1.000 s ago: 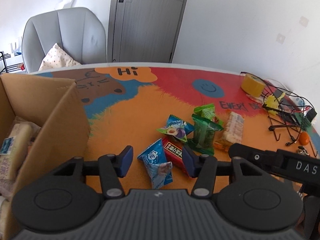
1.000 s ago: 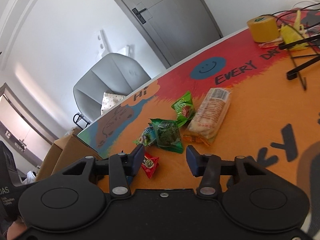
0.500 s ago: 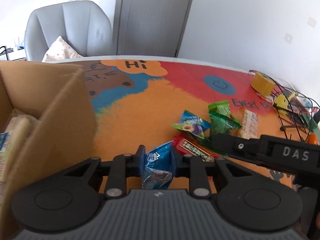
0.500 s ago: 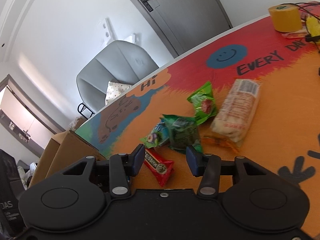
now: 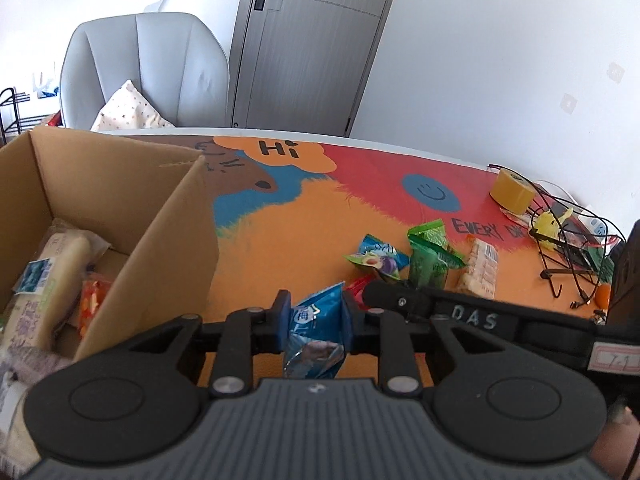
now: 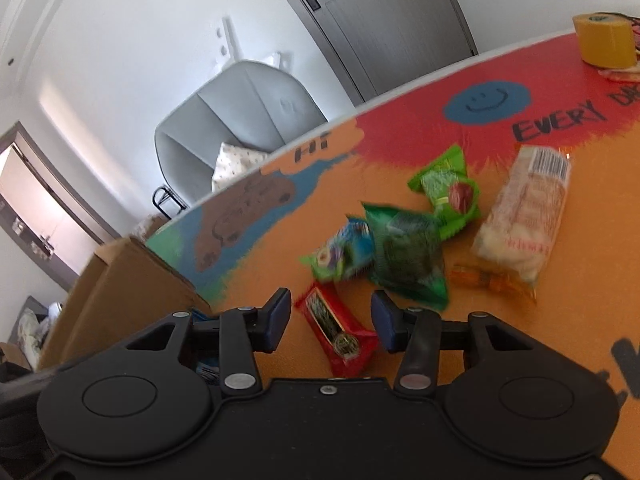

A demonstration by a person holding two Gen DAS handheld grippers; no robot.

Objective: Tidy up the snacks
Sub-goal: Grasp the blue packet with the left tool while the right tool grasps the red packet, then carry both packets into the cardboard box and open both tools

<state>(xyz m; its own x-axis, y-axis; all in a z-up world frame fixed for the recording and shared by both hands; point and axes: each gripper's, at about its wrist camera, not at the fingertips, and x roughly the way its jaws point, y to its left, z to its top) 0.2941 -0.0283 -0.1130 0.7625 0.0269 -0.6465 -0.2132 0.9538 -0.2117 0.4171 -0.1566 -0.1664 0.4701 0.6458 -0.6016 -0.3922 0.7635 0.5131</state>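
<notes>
1. Currently, the left gripper (image 5: 313, 320) is clamped on a blue snack packet (image 5: 316, 338), with both blue pads pressed against its sides. The packet is held above the table mat (image 5: 288, 248), just right of the cardboard box (image 5: 160, 240).
2. The left gripper points forward across the table at a shallow downward angle. Its body is level.
3. The cardboard box stands open at the left. Inside it lie a pale wrapped snack bar (image 5: 52, 280) and an orange packet (image 5: 90, 300).
4. The right gripper (image 6: 326, 316) is spread wide and holds nothing. It is rolled to one side, so the table appears tilted in its view.
5. A red snack packet (image 6: 340, 332) lies flat on the mat between the right gripper's open fingers. Whether the pads touch it cannot be determined.
6. Beyond the red packet, four snacks lie close together: a blue-green packet (image 6: 344, 254), a dark green packet (image 6: 408, 258), a bright green packet (image 6: 448, 192), and a clear cracker pack (image 6: 524, 216).
7. A roll of yellow tape (image 6: 604, 42) stands at the far right.
</notes>
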